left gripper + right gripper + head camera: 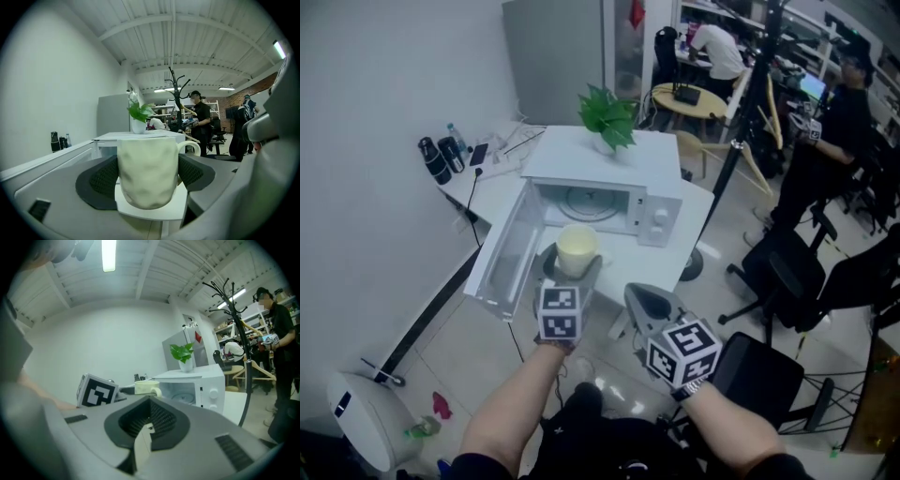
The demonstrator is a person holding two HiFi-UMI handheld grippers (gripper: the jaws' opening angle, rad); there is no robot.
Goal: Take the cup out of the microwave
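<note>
Nearest the head camera are the person's two bare forearms (pixel 511 412), each ending in a grey gripper topped by a marker cube. The left gripper (pixel 570 274) is clamped on a pale cream, dimpled ceramic cup (pixel 147 171). Its own view shows both black ribbed pads (pixel 101 177) pressed against the cup's sides at about mid-height. The right gripper (pixel 149 422) hangs lower and closer to the person, its jaws drawn together with nothing between them.

The cup is outside the boxy white microwave (pixel 614 159), held in the air just in front of the open cavity. It appears to be over the front edge of the white table (pixel 698 211). The microwave's hinged door (pixel 502 253) stands swung wide at the left, just beside the left gripper, and the round glass turntable (pixel 591 202) inside is bare.

The cup is upright, with its long axis vertical and its mouth facing up. Its loop handle (pixel 190 146) sticks out to the person's right and a little away, behind the right-hand pad.

The removal looks nearly complete; what remains is probably to carry the cup clear and set it down. For that it makes sense to keep the cup level with an even squeeze, steer away from the open door at the left, and lower it straight onto a bare part of the table before letting go.
</note>
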